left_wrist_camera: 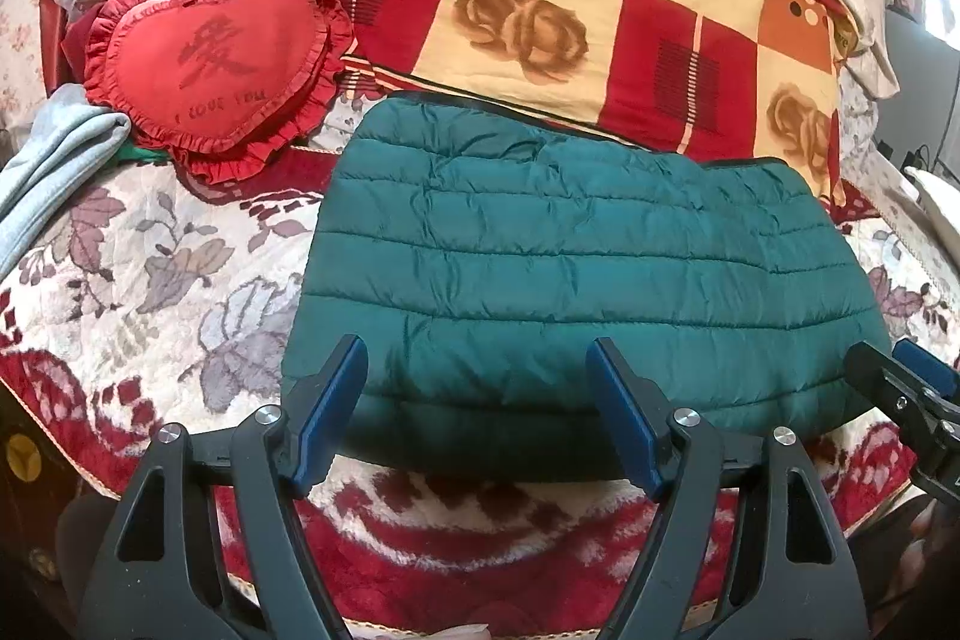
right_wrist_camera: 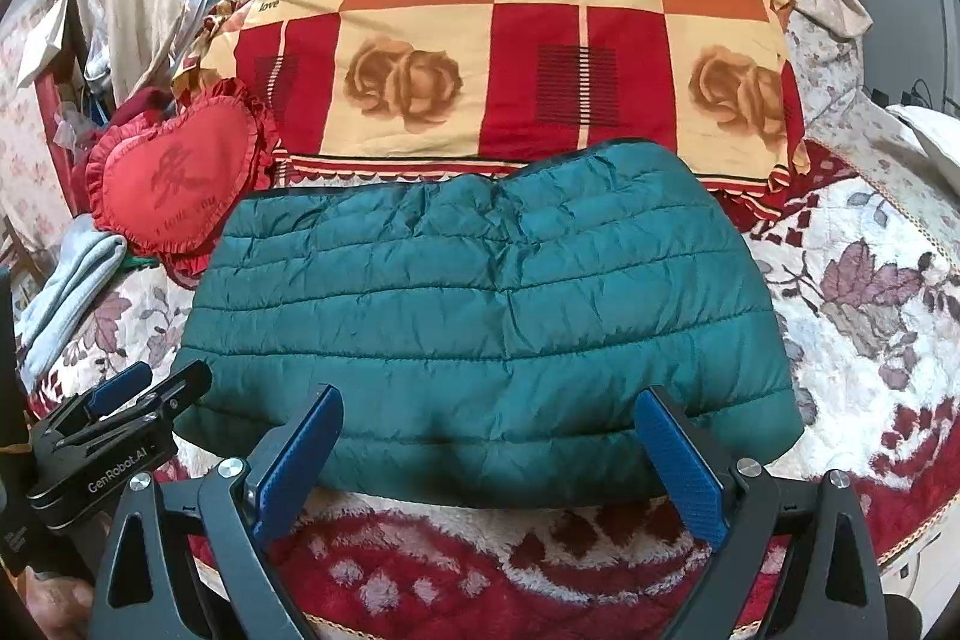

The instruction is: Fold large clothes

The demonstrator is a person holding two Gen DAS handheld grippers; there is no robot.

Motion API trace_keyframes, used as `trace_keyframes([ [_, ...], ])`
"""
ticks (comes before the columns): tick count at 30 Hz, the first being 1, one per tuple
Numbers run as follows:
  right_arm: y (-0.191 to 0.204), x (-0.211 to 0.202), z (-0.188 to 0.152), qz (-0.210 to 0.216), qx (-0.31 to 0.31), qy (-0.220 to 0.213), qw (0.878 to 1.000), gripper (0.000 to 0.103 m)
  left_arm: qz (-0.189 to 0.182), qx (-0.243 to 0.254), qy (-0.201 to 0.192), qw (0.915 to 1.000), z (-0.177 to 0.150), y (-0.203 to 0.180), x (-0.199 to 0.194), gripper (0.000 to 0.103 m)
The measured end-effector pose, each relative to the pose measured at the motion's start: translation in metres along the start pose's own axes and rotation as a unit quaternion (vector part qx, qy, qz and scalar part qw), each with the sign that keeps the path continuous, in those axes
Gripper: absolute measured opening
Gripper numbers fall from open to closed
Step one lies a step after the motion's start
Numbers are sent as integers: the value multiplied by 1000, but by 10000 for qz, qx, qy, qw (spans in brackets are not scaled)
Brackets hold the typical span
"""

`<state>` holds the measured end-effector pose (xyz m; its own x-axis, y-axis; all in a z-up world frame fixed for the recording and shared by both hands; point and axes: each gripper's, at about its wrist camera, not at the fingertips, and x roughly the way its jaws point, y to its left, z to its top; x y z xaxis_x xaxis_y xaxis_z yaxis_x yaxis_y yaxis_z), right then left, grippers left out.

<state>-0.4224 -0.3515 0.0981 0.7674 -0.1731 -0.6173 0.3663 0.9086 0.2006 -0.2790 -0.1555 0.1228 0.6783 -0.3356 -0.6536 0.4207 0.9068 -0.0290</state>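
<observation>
A: Where is the jacket?

B: The green quilted jacket [left_wrist_camera: 570, 268] lies folded into a flat rectangle on the flowered blanket [left_wrist_camera: 150, 280], in the middle of the bed. Its far edge reaches the checked pillow [left_wrist_camera: 570, 10] with roses and the word "love" on it.

A: And the tongs?

B: The left gripper [left_wrist_camera: 477, 412] hangs over the near edge of the jacket with its jaws spread wide. Its blue pads [left_wrist_camera: 333, 412] stand apart above the cloth, and nothing is between them but air.

A: The other one?

B: The right gripper [right_wrist_camera: 495, 460] is the same: jaws wide, blue pads [right_wrist_camera: 681, 466] on either side of the jacket's near edge, gripping nothing. Each tool shows in the corner of the other's view, so they sit side by side.

A: What else is on the bed?

B: A red heart cushion [left_wrist_camera: 210, 58] with a frill sits left of the jacket, just beside the pillow. A pale grey garment [left_wrist_camera: 54, 160] lies at the left edge, near the cushion.
</observation>
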Motion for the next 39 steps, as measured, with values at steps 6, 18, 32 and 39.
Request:
trace_keyframes([
  [6, 2, 5, -1, 24, -16, 73, 10000, 97, 20, 11, 27, 10000, -1, -1, 4, 76],
  [18, 0, 9, -2, 52, 60, 109, 9999, 97, 39, 61, 69, 9999, -3, -5, 8, 76],
  [32, -2, 16, -3, 75, 110, 181, 9997, 97, 45, 55, 120, 9999, -3, -9, 13, 76],
  [39, -2, 17, -3, 88, 113, 191, 9997, 97, 48, 70, 68, 9999, -3, -9, 14, 76],
])
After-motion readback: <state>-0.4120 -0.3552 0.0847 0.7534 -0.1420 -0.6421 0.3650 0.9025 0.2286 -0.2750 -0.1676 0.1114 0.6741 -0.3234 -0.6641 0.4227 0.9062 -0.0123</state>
